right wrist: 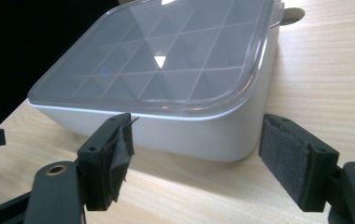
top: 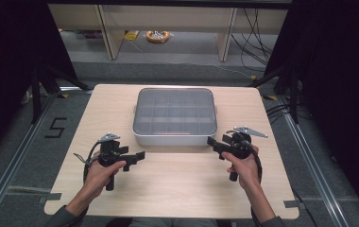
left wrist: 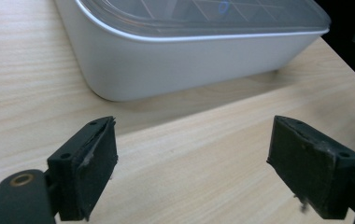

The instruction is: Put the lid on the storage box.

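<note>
A white rectangular box (top: 175,137) with a clear lid (top: 175,111) over a grid of compartments sits at the table's middle back. My left gripper (top: 141,155) hovers off the box's near left corner, jaws open and empty; in the left gripper view (left wrist: 192,163) the box wall (left wrist: 175,65) lies just ahead. My right gripper (top: 210,141) is held by the box's near right corner, also open and empty. In the right gripper view (right wrist: 196,156) the box (right wrist: 199,133) and its lid (right wrist: 161,56) are close in front of the jaws.
The light wooden table (top: 177,189) has bare room in front of the box and at both sides. Beyond its far edge are grey floor, wooden furniture legs (top: 113,33) and cables (top: 258,38). Dark curtains flank both sides.
</note>
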The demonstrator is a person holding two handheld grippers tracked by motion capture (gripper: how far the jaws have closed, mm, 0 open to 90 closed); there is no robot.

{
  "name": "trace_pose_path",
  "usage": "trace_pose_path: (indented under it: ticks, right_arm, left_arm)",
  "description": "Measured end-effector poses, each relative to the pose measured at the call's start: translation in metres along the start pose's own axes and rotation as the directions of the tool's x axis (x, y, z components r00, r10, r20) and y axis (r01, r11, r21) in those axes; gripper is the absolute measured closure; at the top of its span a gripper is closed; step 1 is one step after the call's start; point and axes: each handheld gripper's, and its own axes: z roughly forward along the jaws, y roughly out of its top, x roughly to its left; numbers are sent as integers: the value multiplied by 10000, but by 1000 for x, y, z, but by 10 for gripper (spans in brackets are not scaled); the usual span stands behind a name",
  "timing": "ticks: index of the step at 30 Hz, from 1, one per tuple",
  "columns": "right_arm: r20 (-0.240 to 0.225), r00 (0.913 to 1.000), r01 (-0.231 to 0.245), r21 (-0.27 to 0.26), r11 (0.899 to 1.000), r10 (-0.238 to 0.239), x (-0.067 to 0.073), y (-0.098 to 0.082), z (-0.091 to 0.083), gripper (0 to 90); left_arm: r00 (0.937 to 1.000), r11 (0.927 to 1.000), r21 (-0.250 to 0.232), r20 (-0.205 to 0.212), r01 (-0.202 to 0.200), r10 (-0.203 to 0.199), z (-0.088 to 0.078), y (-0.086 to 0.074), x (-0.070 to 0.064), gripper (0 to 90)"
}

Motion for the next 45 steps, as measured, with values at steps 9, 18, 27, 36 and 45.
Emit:
trace_pose_path:
  ticks: [9,18,27,36,45]
  right_arm:
    - [27,9991,423,33,9991,-423,9,-13,0,208]
    - [-160,9983,562,161,9983,-559,14,-26,-8,183]
    - [-217,9945,1033,239,9944,-1027,10,-41,-13,172]
    - [-260,9907,1349,426,9899,-1339,13,-54,-21,173]
    - [-551,9868,1551,500,9866,-1523,19,-68,-31,172]
  left_arm:
    - [9997,9997,15,127,-227,227,-5,-18,-4,149]
    - [9991,9993,3,193,-380,380,-8,-28,-6,149]
    - [9981,9983,200,302,-543,537,-11,-39,-11,149]
    - [9967,9969,231,338,-747,739,-17,-49,-18,149]
    - [9935,9936,420,493,-1045,1024,-21,-60,-23,149]
